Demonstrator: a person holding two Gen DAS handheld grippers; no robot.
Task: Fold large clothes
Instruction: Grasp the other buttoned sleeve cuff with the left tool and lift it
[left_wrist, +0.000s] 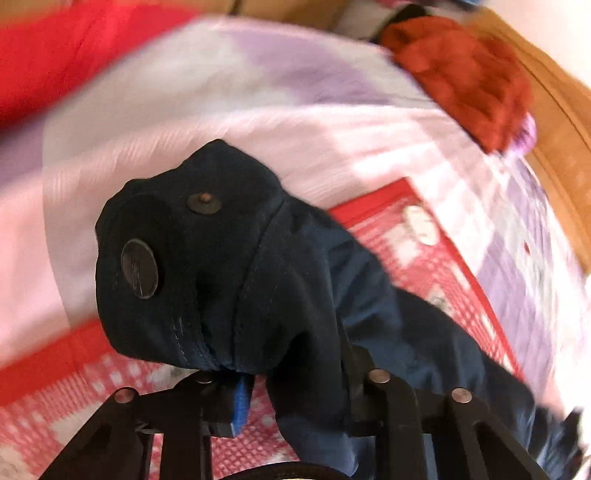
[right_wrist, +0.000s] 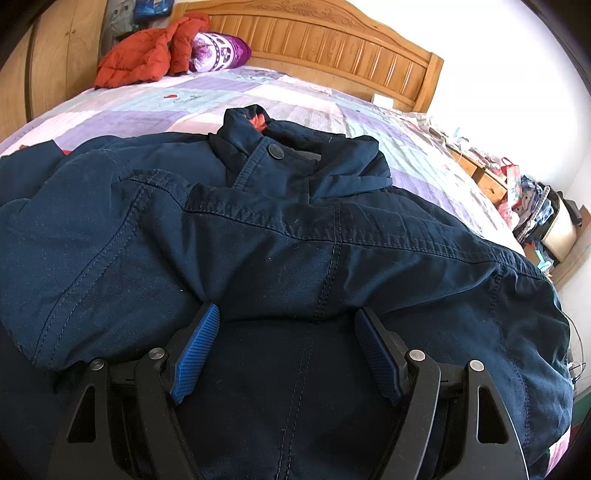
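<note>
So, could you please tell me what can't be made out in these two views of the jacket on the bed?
- Left wrist view: the left tool's right-hand finger is hidden under the navy jacket cuff bunched between the fingers.
- Left wrist view: the bedspread pattern is motion-blurred.
- Right wrist view: the jacket's lower hem is cut off by the frame edge.
- Right wrist view: the clutter by the bedside cabinet is too small to identify.

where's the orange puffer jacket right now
In the right wrist view the orange puffer jacket lies at the top left, heaped at the head of the bed beside the purple pillow, beyond the navy jacket.
</note>
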